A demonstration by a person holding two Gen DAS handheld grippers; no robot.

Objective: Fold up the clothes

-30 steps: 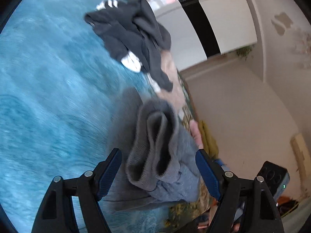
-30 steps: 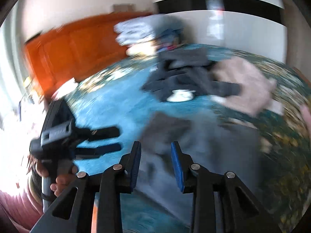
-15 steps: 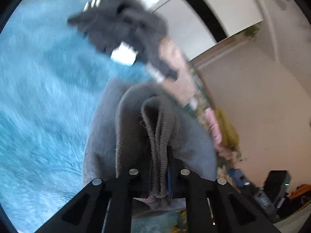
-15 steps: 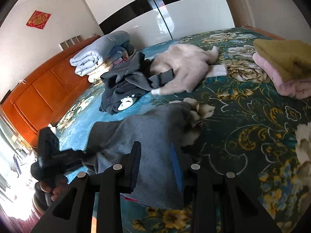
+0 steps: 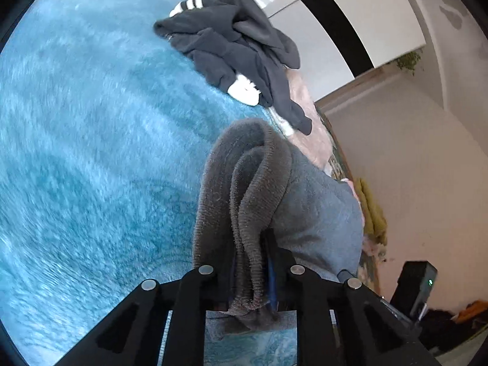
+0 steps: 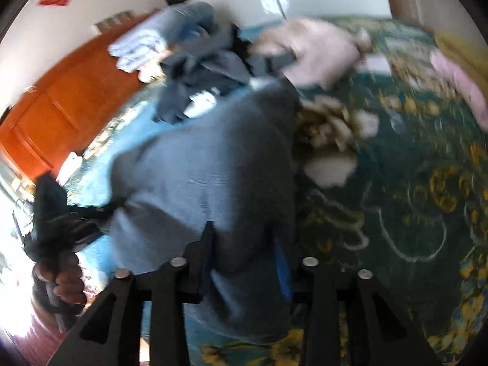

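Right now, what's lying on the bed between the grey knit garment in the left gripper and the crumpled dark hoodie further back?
In the left wrist view, between the grey knit garment and the dark hoodie, mostly bare blue bedspread; a pale pink garment edges in on the right.

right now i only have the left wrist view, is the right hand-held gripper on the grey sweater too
observer: yes, the grey sweater is between the jaws of the right hand-held gripper, which are opening.
operator: what's the bed like on its far side
observer: a dark green bedspread with yellow and white flowers.
operator: anything behind the dark hoodie
observer: folded pale blue bedding against an orange wooden headboard.
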